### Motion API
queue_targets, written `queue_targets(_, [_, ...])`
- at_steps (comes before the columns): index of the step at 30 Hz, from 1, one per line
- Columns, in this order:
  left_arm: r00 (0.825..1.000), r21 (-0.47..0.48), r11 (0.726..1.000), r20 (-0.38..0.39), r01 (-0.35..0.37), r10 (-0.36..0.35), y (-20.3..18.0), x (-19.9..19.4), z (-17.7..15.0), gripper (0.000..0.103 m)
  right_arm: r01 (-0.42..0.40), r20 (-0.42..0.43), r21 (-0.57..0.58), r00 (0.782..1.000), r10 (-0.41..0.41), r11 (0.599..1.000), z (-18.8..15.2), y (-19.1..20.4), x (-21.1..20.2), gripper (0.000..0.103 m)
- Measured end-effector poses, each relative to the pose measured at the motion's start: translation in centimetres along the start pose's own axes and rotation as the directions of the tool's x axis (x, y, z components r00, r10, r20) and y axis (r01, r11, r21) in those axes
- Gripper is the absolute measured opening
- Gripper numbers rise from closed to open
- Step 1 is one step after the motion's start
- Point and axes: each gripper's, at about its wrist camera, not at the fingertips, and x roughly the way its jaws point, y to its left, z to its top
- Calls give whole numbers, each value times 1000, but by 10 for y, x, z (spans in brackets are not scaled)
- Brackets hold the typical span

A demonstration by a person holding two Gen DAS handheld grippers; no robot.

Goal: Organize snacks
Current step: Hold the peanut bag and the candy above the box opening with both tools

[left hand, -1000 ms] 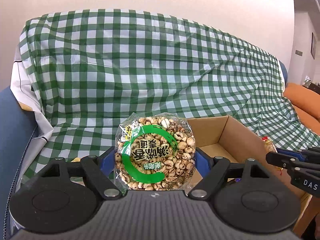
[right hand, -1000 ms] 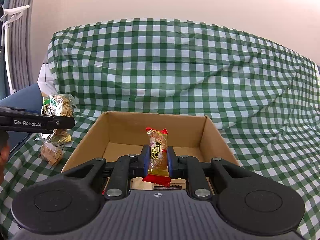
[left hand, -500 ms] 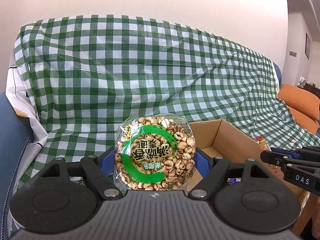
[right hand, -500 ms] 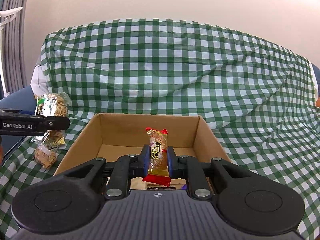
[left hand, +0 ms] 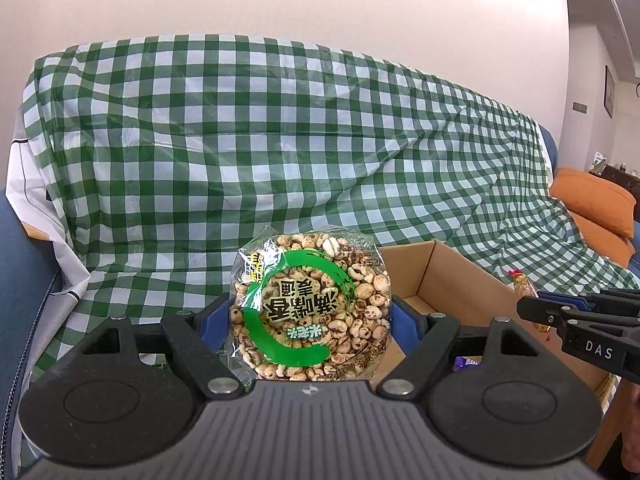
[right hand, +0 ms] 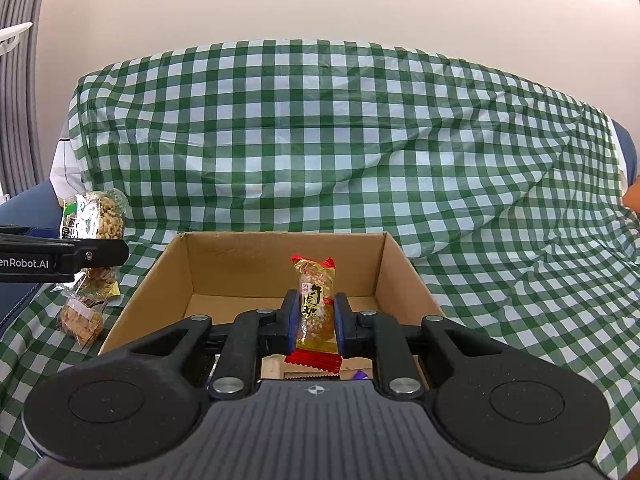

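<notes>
Left wrist view: left gripper (left hand: 308, 312) clamps the puffed-snack bag (left hand: 308, 308) by its side edges, just left of the cardboard box (left hand: 444, 276), not yet over it. Bag stands upright, label upside down, flat face toward camera. Risk: slick film slips, or bag drops outside the box's near-left corner.

Right wrist view: right gripper (right hand: 316, 320) is clenched on the candy bar (right hand: 316, 304), above the box's near edge. Long axis vertical, red end up. Risk: narrow pinch lets it pivot. Loose snacks (right hand: 82, 320) lie on the checkered cloth (right hand: 360, 140) left of the box.
</notes>
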Motion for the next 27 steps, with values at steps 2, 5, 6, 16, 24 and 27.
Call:
queue_targets(2, [1000,0,1000,0,-1,1,0,0,0,84,2,1,2,1000,-2,1000,0,0,0,18])
queue_targets(5, [1000,0,1000,0,-1,1,0,0,0,84,4,-4,3,1000,-4,1000,-1,1,0,18])
queue_targets(6, [1000,0,1000,1,-1,1,0,0,0,84,5,-4,2,1000,-5,1000,-1,2,0,18])
queue_targets(16, [1000,4,1000,9,12,-12,-2,-1,1,84,8,-5,4,1000,-8,1000,-1,1,0,18])
queue_targets(24, [1000,15,1000,13,25,-25,-7,1,2,84,26,-3,15,1000,-26,1000,-2,1,-1,19])
queue_targets(27, [999,18,999,15,30,-30,-9,2,2,84,29,-4,19,1000,-29,999,-1,1,-2,19])
